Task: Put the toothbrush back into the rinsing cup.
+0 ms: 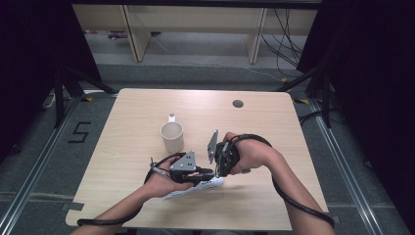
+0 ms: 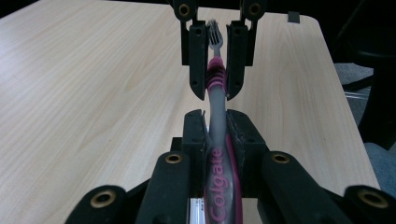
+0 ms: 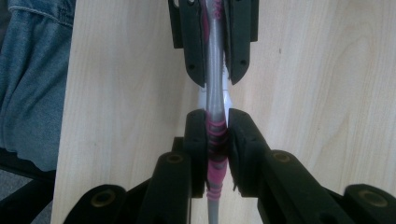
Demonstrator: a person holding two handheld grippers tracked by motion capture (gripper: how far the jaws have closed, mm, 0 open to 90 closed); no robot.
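Left tongs [image 2: 216,119] pinch the grey-pink toothbrush [image 2: 218,154] by its handle, low over the near part of the table [image 1: 132,112]. Right tongs [image 3: 216,123] facing them clamp the ribbed neck of the same brush, bristles just past them. White packet [image 1: 195,188] lies under both. White mug [image 1: 172,136] stands farther back, apart.

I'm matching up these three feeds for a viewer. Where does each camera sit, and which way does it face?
High view: above the person's side, facing forward and down on the table and cup; forearms, both hands show.
Left gripper view: rides the left gripper, looking along its fingers clamping the toothbrush.
Right gripper view: rides the right gripper, fingers shut on the ribbed neck.
Shared: both gripper views show the toothbrush and the opposite gripper.
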